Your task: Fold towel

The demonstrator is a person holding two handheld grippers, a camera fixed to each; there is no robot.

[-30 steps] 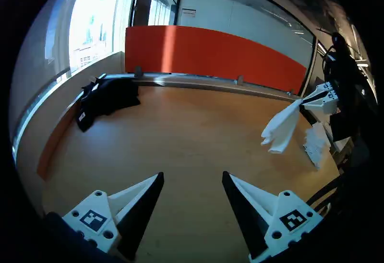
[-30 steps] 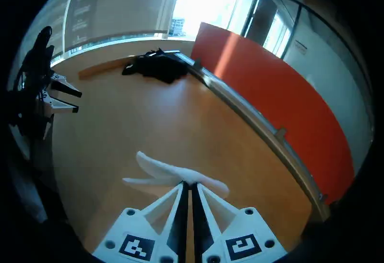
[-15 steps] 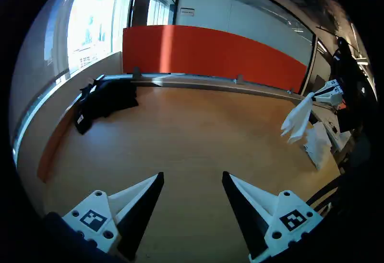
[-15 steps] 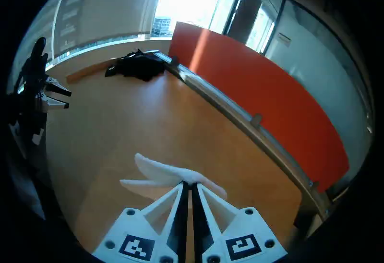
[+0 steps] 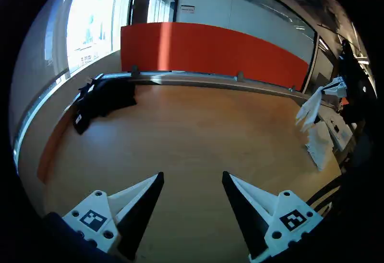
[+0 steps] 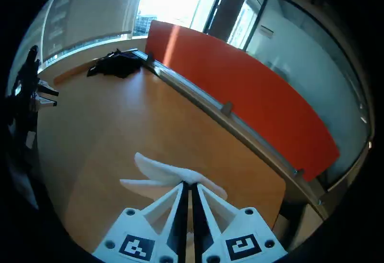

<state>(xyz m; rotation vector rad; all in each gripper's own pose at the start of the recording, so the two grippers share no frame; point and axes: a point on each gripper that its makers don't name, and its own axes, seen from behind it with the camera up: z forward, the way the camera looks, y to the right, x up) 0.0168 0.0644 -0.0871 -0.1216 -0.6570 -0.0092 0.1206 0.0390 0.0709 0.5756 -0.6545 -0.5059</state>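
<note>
Left gripper view: keeping the left tool (image 5: 191, 200) spread apart and empty at bottom centre, over the bare bench (image 5: 192, 128). Watching the towel (image 5: 308, 112) dangling from the right tool (image 5: 326, 90) at the far right edge, having drifted further right and up, now hanging above a white cloth pile (image 5: 319, 145).

Right gripper view: clamping the right tool (image 6: 190, 193) together on the towel (image 6: 168, 174) at bottom centre, swinging toward the bench's end. Probably carrying it aside, not folding yet.
</note>
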